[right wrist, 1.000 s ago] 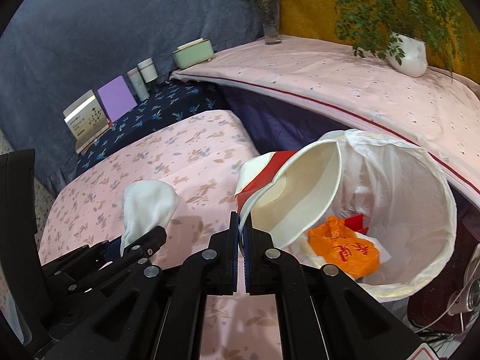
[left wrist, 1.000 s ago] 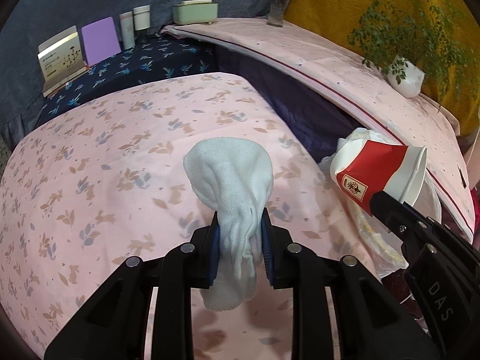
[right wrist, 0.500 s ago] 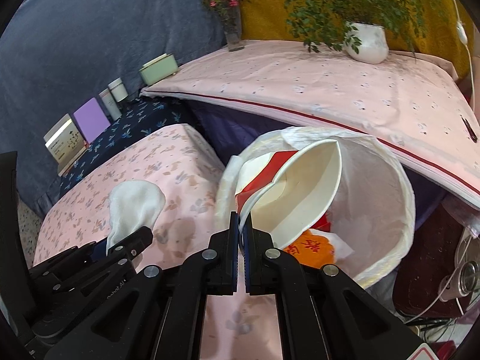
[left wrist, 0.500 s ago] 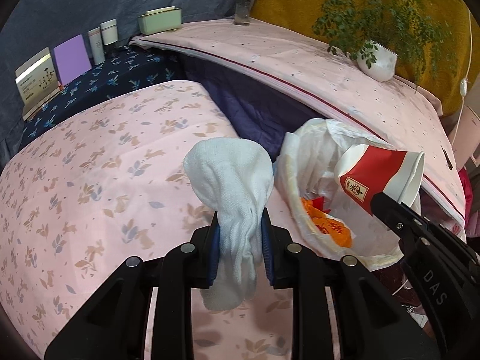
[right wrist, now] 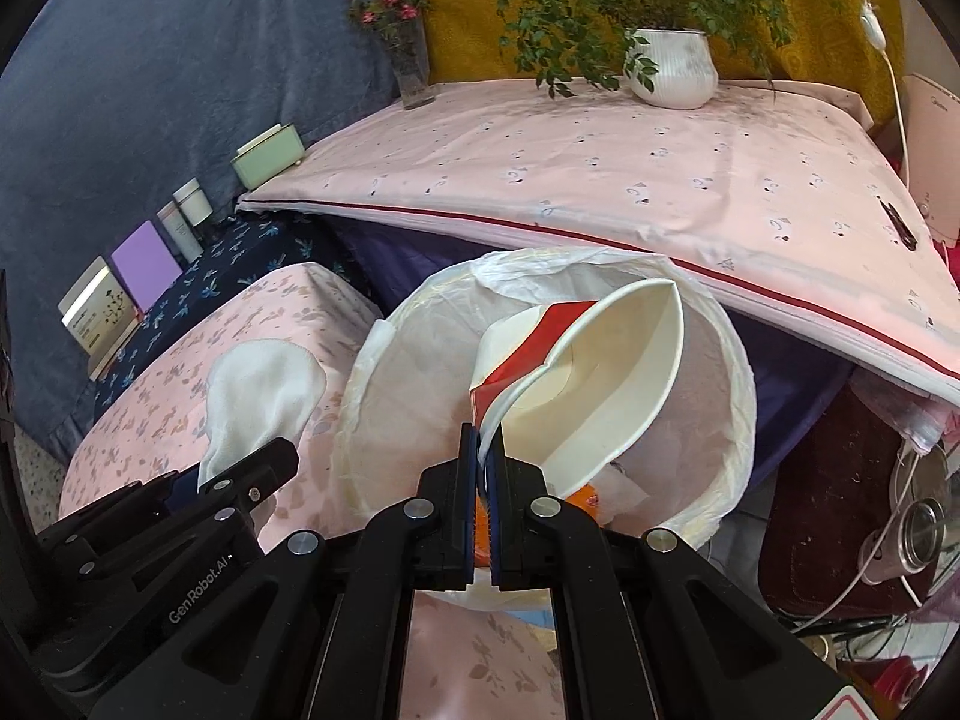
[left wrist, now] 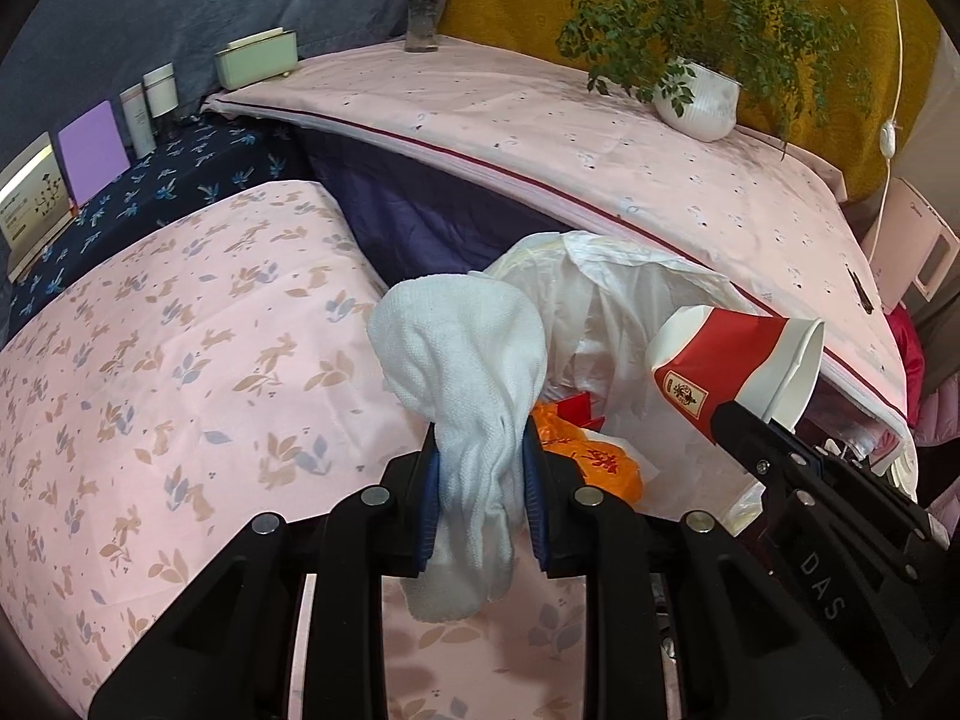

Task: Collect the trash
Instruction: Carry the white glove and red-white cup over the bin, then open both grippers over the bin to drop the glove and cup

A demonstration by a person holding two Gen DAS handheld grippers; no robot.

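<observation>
A crumpled white tissue wad (left wrist: 462,360) bulges above my left gripper (left wrist: 480,456), which is shut on its lower part at the pink bed's edge beside the bin. In the right wrist view the tissue wad (right wrist: 258,390) shows at the left. My right gripper (right wrist: 482,450) is shut on the rim of a red and white paper cup (right wrist: 600,378), tilted on its side over the trash bin (right wrist: 741,360) with its white liner. The left wrist view shows the cup (left wrist: 732,360) hanging over the bin (left wrist: 606,276), with an orange wrapper (left wrist: 594,462) inside.
A pink floral bed cover (left wrist: 180,360) fills the left. A higher pink-covered surface (right wrist: 600,168) behind the bin carries a white plant pot (right wrist: 672,66) and a flower vase (right wrist: 411,66). Small boxes and bottles (left wrist: 120,132) line the back left. Cables and a metal object (right wrist: 918,540) lie at the right.
Both grippers have carried their loads sideways towards the bin. The bin has come fully into the left view, and the cup now hangs over its mouth. Both grips are unchanged.
</observation>
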